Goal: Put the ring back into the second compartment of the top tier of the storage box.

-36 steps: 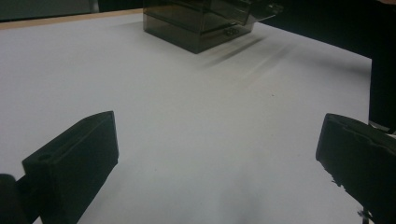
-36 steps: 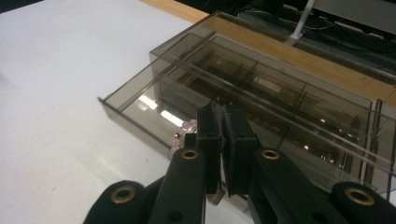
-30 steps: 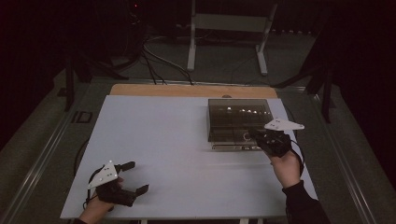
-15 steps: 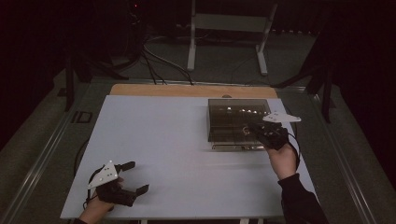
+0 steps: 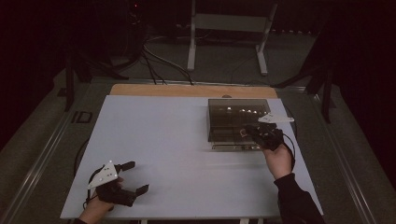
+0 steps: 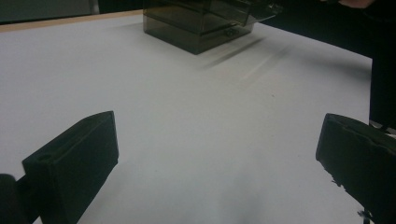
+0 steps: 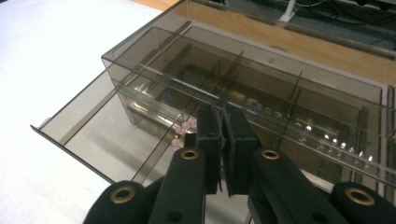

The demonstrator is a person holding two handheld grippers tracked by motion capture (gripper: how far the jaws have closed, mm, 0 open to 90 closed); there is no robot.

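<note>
A smoky see-through drawer box [image 5: 236,116] stands at the back right of the white table [image 5: 168,140]. Its lowest drawer [image 7: 93,126] is pulled out toward me. My right gripper [image 5: 246,133] hovers at the box's front edge, above that drawer. Its jaws are shut, and small pink beads [image 7: 182,133] stick out at the left of the tips [image 7: 223,122]. They seem to be pinched there. My left gripper [image 5: 137,176] rests at the near left corner, open wide with nothing between its fingers [image 6: 74,163]. In the left gripper view the box [image 6: 201,28] is far ahead.
The box has thin dividers and small shiny items inside [image 7: 303,126]. A wooden strip [image 5: 187,90] runs along the table's far edge. Beyond it are a metal stand [image 5: 229,42] and cables on the floor. Bare white table lies between the two grippers.
The right gripper has moved a little forward and down, from beside the box's front right corner to over its front edge. The left gripper has stayed put.
</note>
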